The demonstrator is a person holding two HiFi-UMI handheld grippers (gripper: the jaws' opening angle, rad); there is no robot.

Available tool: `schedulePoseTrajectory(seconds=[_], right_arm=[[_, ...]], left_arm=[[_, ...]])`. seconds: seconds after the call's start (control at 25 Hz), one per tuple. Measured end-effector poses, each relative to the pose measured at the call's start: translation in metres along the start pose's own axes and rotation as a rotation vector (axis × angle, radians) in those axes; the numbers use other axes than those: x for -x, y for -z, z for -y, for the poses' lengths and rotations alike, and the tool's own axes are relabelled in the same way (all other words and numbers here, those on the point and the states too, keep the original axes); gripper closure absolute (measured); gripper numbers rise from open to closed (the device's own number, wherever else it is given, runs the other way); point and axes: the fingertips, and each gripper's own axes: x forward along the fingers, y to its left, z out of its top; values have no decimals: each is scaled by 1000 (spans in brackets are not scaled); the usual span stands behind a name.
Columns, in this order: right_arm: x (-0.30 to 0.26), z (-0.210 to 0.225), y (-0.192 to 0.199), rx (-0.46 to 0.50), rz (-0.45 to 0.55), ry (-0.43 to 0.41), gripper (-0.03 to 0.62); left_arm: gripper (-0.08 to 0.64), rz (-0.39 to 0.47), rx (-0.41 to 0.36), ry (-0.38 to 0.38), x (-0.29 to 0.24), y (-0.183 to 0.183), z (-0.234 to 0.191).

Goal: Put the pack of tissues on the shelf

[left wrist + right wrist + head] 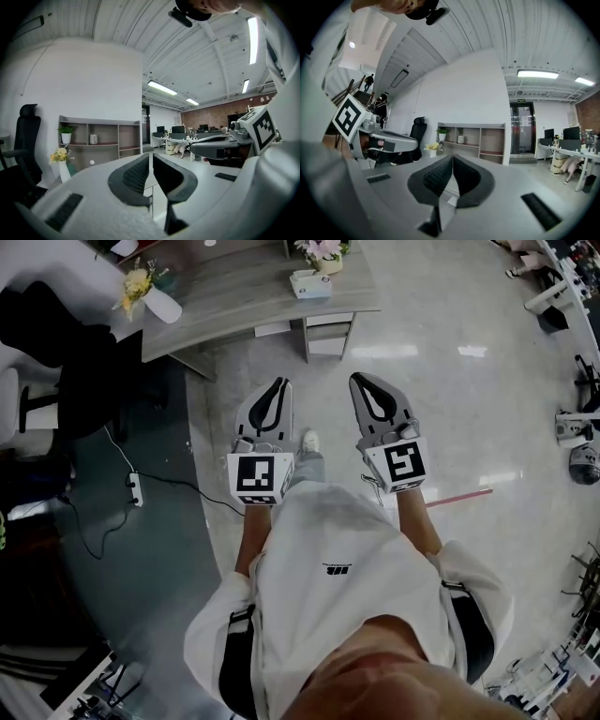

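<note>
Pale blue pack of tissues (pixel 309 283) sits on the grey curved wooden bench (pixel 234 296), just beside a pot of pink flowers (pixel 323 251) that the top edge cuts off. A white vase (pixel 161 306) holds yellow flowers. The grey open shelf (pixel 101 140) has a small potted plant (pixel 66 135) and a white cup (pixel 93 138) on its upper level; can't tell if they share a compartment. Left gripper (pixel 278 382) and right gripper (pixel 361 379) both have fingers pressed together, nothing between, well apart from the pack. The pack shows only in the head view.

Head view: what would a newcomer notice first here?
The left tool and right tool, grey with checkered marker cubes, jut out side by side before the person, both shut and empty. Beyond them a pack of tissues sits on the grey desk beside a pot of pink flowers.
</note>
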Motion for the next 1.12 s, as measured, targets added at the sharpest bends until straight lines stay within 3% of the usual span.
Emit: schedulePoseTrajectory(seconds=[0.56,1.12], right_arm=[[-91,36,9,2,-53,47,566],[-152,64,27,3,-95,80,566]], left_arm=[[528,-20,28,77,-84,6,-66],[528,-46,33,100,-151,28,-111]])
